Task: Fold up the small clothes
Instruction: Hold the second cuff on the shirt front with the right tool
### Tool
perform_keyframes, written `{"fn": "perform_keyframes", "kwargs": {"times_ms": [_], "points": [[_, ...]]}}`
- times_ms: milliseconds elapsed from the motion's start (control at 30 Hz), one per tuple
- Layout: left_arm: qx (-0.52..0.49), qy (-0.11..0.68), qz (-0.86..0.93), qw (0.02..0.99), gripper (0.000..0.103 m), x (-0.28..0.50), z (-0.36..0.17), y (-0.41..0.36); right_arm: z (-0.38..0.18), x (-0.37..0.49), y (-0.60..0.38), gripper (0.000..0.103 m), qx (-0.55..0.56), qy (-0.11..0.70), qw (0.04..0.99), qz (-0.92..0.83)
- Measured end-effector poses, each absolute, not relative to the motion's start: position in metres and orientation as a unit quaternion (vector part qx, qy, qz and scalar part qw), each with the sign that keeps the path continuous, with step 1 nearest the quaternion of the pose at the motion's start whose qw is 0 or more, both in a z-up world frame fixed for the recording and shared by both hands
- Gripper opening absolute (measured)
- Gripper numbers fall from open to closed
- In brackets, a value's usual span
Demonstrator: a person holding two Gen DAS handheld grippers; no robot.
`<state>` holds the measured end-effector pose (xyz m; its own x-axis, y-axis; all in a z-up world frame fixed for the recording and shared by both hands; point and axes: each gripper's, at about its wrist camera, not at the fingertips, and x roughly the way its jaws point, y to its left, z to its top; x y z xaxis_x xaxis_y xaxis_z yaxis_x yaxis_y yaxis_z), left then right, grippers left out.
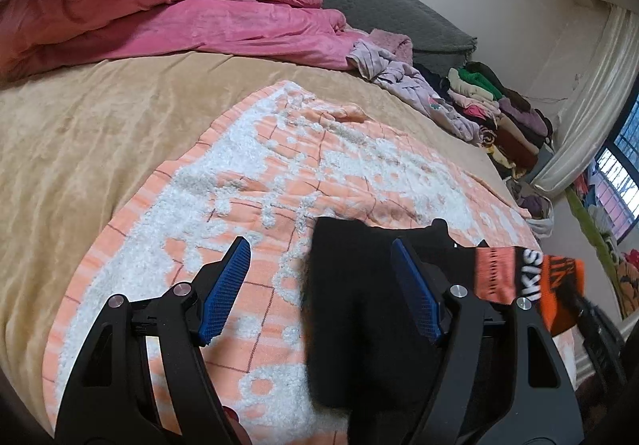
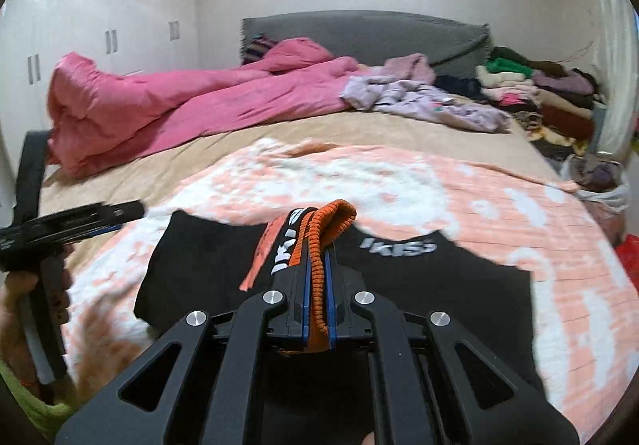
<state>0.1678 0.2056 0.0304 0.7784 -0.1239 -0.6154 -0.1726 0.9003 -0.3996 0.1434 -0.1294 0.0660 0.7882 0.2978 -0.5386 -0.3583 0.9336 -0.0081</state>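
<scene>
A small pair of black shorts (image 2: pixel 223 269) with an orange waistband (image 2: pixel 319 233) lies on an orange and white towel (image 2: pixel 519 221) on the bed. My right gripper (image 2: pixel 317 269) is shut on the orange waistband and holds it bunched above the black cloth. In the left wrist view the black shorts (image 1: pixel 343 305) lie between the fingers of my left gripper (image 1: pixel 319 257), which is open and empty just above the towel (image 1: pixel 239 173). The orange waistband (image 1: pixel 515 277) shows at the right. The left gripper also appears at the left edge of the right wrist view (image 2: pixel 76 221).
A pink duvet (image 2: pixel 179 105) is heaped at the far left of the beige bed (image 2: pixel 159 169). Lilac clothes (image 2: pixel 423 97) and a stack of folded clothes (image 2: pixel 535 93) lie at the far right by the grey headboard (image 2: pixel 359 34). White wardrobes (image 2: pixel 100 26) stand at left.
</scene>
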Motion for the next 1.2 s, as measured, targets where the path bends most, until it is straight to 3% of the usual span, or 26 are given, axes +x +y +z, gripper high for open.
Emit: {"fn": "perform_keyframes", "kwargs": {"times_ms": [400, 1200], "points": [[-0.197, 0.345, 0.007, 0.918, 0.065, 0.175, 0.023, 0.182, 0.046, 0.159, -0.194, 0.005, -0.058, 0.29, 0.951, 0.09], [-0.056, 0.393, -0.067, 0.915, 0.065, 0.202, -0.015, 0.072, 0.014, 0.17, -0.219, 0.005, -0.057, 0.321, 0.944, 0.047]]}}
